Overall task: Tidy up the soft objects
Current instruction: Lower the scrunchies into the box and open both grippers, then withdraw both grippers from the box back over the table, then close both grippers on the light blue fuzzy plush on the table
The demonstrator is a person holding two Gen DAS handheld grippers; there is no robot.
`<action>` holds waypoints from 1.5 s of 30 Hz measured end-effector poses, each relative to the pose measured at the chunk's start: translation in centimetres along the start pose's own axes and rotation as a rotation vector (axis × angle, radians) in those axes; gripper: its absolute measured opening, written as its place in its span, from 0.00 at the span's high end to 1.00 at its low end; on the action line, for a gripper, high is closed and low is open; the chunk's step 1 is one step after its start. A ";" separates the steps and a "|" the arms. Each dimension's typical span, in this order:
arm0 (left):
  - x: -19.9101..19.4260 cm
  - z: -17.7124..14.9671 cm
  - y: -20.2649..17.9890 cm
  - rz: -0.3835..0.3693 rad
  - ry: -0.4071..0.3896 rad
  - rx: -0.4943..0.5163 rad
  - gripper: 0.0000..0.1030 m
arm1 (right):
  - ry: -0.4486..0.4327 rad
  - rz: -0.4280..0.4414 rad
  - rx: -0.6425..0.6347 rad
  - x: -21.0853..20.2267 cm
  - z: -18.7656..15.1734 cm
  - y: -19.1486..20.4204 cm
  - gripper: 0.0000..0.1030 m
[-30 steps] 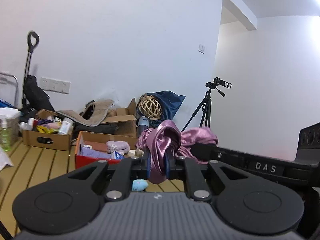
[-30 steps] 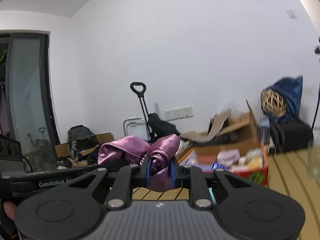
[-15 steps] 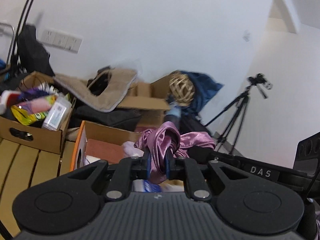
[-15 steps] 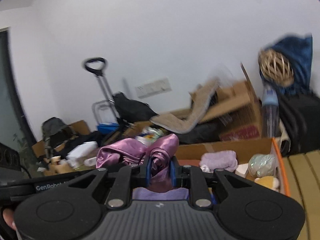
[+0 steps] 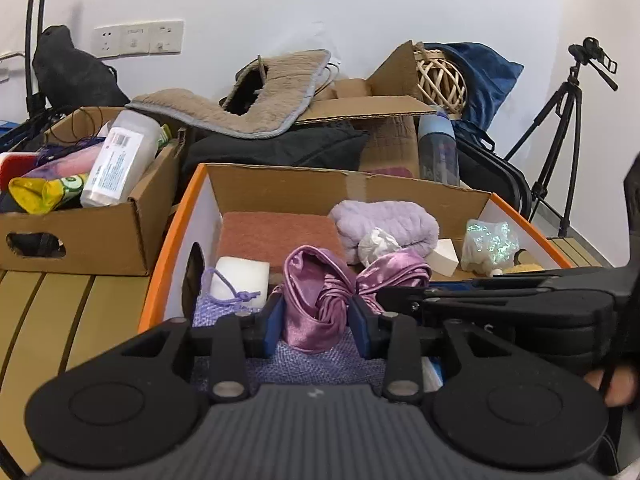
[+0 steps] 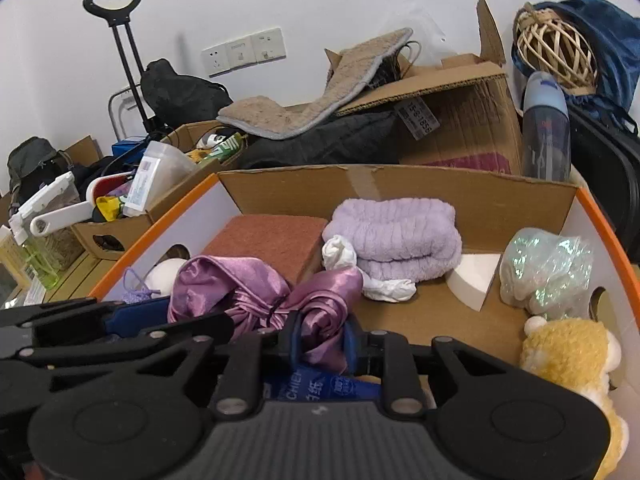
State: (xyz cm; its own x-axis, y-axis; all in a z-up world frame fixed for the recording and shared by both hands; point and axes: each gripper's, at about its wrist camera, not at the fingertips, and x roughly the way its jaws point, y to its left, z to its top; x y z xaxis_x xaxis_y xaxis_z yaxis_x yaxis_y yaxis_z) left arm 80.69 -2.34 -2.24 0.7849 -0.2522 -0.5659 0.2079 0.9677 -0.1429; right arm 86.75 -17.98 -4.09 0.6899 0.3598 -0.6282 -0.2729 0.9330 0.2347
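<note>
A purple satin cloth (image 5: 312, 284) (image 6: 224, 284) lies bunched in the front left of an orange-rimmed cardboard box (image 5: 168, 248) (image 6: 600, 216), resting on a lilac mesh bag (image 5: 320, 364). My left gripper (image 5: 316, 326) straddles one end of it. Its jaws are opening, and the blue pads stand just off the fabric. My right gripper (image 6: 322, 340) is at the other end; its jaws are starting to open, with the pads still against the fold. A folded lilac towel (image 6: 400, 236), a rust-red pad (image 5: 276, 236) and a white sponge (image 5: 240, 276) also lie in the box.
The box also holds a shiny iridescent bag (image 6: 544, 272), a yellow plush toy (image 6: 568, 356) and crumpled white tissue (image 6: 340, 256). A brown box of bottles (image 5: 80, 232) stands to the left on the slatted wooden table (image 5: 48, 320). Behind are more cardboard, a bottle (image 5: 438, 148) and a tripod (image 5: 560, 120).
Both grippers have carried the satin cloth forward and down from mid-air into the orange-rimmed box. The left jaws have spread apart around it; the right jaws have widened slightly.
</note>
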 end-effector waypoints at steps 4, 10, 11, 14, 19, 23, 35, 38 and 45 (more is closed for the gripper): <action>-2.2 0.4 -0.2 -0.015 -0.005 -0.039 0.54 | -0.025 0.024 0.051 -1.9 0.3 -0.7 0.59; -9.9 1.6 -1.6 -0.016 -0.081 -0.005 0.51 | -0.122 0.033 0.013 -10.0 1.5 0.6 0.55; -11.7 1.8 -1.9 -0.017 -0.099 0.000 0.49 | -0.138 0.036 -0.001 -11.6 1.5 0.9 0.51; -16.7 1.9 -2.7 -0.008 -0.145 0.021 0.45 | -0.194 0.028 -0.029 -16.8 1.2 1.8 0.44; -24.4 0.9 -4.1 0.012 -0.207 0.066 0.45 | -0.251 0.019 -0.077 -25.3 -0.1 3.2 0.43; -30.6 -1.9 -4.8 0.037 -0.293 0.080 0.40 | -0.310 0.034 -0.100 -31.6 -3.1 4.1 0.36; -40.7 -19.7 -7.8 0.005 -0.259 0.050 0.32 | -0.285 0.124 -0.070 -40.5 -23.0 7.5 0.29; -42.2 -23.1 -8.5 0.016 -0.255 0.060 0.27 | -0.268 0.118 -0.024 -41.6 -27.9 8.4 0.28; -42.3 -22.9 -8.4 0.001 -0.265 0.040 0.26 | -0.285 0.110 -0.014 -42.2 -30.4 9.9 0.28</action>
State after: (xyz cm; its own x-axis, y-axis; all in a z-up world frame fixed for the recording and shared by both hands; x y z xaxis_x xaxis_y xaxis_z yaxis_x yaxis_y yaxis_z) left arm 32.39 0.32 4.26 0.9095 -0.2494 -0.3326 0.2263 0.9682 -0.1072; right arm 34.58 -24.17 2.20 0.8156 0.4485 -0.3656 -0.3642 0.8889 0.2780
